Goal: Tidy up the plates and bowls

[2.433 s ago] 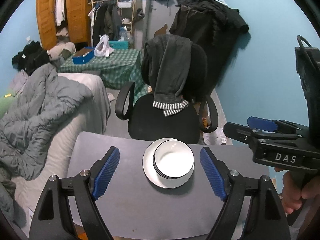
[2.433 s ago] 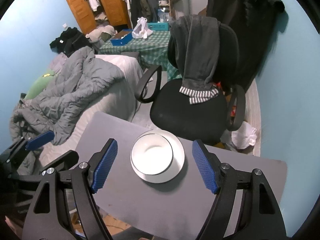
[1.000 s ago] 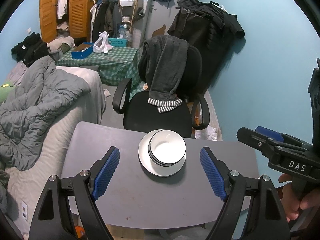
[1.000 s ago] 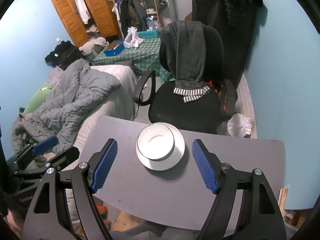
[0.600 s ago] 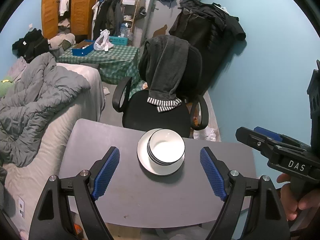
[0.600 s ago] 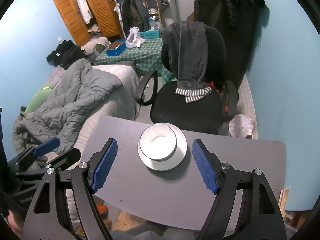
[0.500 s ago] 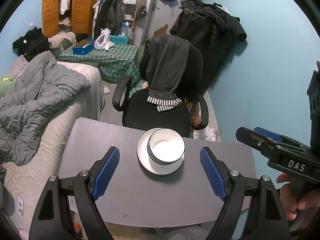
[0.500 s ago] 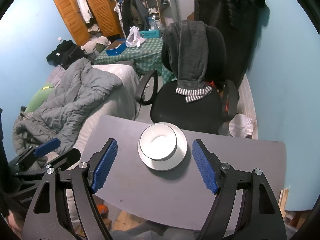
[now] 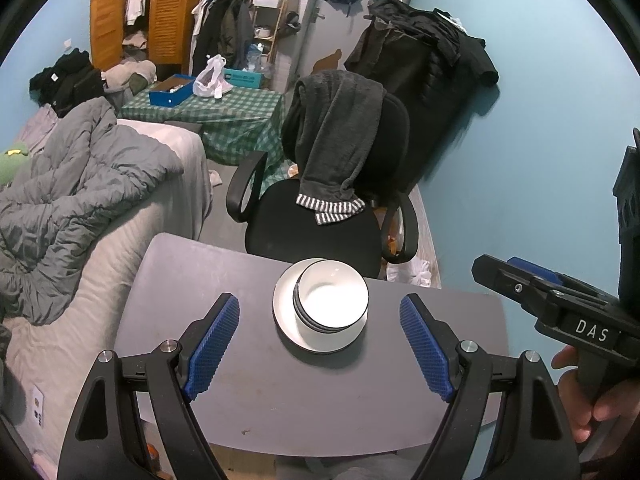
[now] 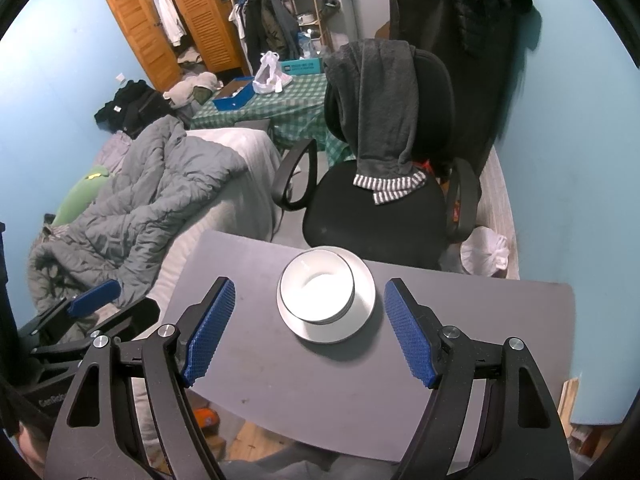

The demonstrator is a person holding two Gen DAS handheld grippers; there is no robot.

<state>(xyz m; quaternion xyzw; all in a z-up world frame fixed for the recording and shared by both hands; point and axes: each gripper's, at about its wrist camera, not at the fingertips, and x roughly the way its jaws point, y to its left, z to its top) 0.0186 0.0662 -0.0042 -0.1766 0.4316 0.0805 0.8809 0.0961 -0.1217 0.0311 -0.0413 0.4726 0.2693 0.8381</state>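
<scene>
A stack of white bowls with dark rims (image 9: 332, 300) sits on a white plate (image 9: 286, 320) near the far edge of the small grey table (image 9: 312, 392). The same bowls (image 10: 317, 285) and plate (image 10: 362, 316) show in the right wrist view. My left gripper (image 9: 319, 340) is open and empty, held above the table short of the stack. My right gripper (image 10: 307, 328) is open and empty, also above the table short of the stack. The right gripper also shows at the right edge of the left wrist view (image 9: 568, 300).
A black office chair (image 9: 320, 220) with a grey garment draped over it stands just beyond the table. A bed with a grey quilt (image 9: 72, 200) lies to the left. The blue wall (image 9: 520, 160) is on the right.
Both grippers have pulled back and up from the stack, so more of the table shows. In the last half second little has moved. Both stay open.
</scene>
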